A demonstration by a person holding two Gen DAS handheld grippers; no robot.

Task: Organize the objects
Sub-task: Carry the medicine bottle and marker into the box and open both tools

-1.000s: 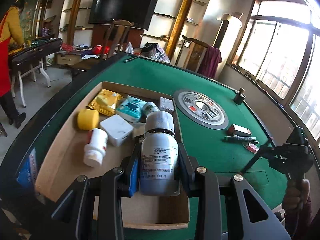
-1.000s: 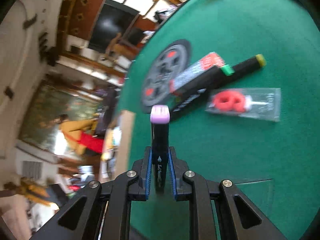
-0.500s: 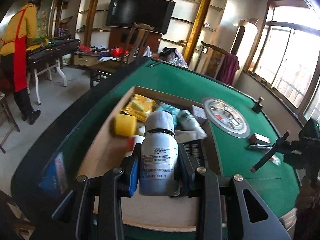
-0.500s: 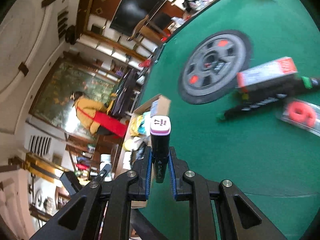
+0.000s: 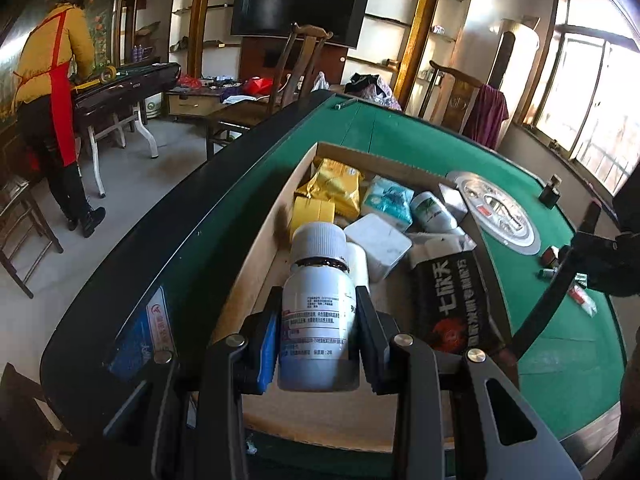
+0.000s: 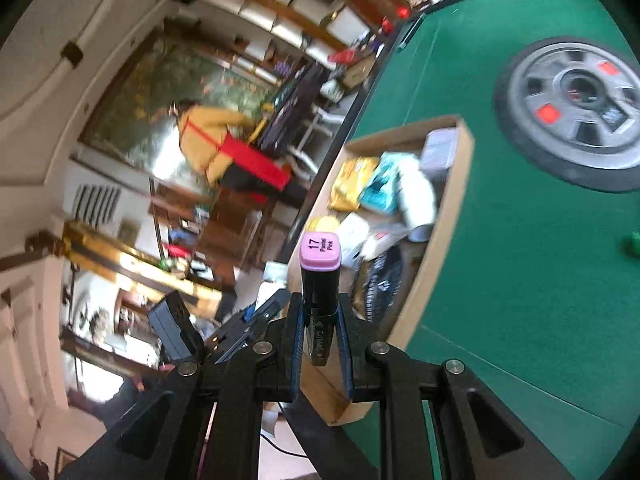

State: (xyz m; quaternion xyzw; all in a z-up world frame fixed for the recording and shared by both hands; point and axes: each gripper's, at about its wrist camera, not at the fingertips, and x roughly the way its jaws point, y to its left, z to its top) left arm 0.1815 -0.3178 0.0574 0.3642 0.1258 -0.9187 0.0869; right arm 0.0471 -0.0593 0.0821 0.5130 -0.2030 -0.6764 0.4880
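My left gripper [image 5: 316, 312] is shut on a white pill bottle [image 5: 316, 320] with a ribbed white cap, held over the near end of the open cardboard box [image 5: 256, 264]. Inside the box lie a yellow packet [image 5: 336, 188], a yellow roll [image 5: 314, 210], a teal packet [image 5: 388, 200], a white case [image 5: 378, 240], a green-labelled bottle [image 5: 434, 212] and a black packet [image 5: 456, 300]. My right gripper [image 6: 319, 320] is shut on a black marker [image 6: 320, 292] with a pink cap, above the box's [image 6: 448, 240] near corner. In the left wrist view the marker [image 5: 548, 300] reaches in from the right.
The box sits on a green felt table [image 5: 420, 140] with a round grey centre panel [image 5: 496, 212]. More markers and a red box [image 5: 550, 256] lie on the felt at right, with a small dark bottle [image 5: 550, 192] beyond. A person in a yellow jacket [image 5: 52, 92] stands far left.
My right gripper swung with the pink-capped marker from above the loose markers on the felt over to the cardboard box. My left gripper drifted with the bottle toward the box's near end.
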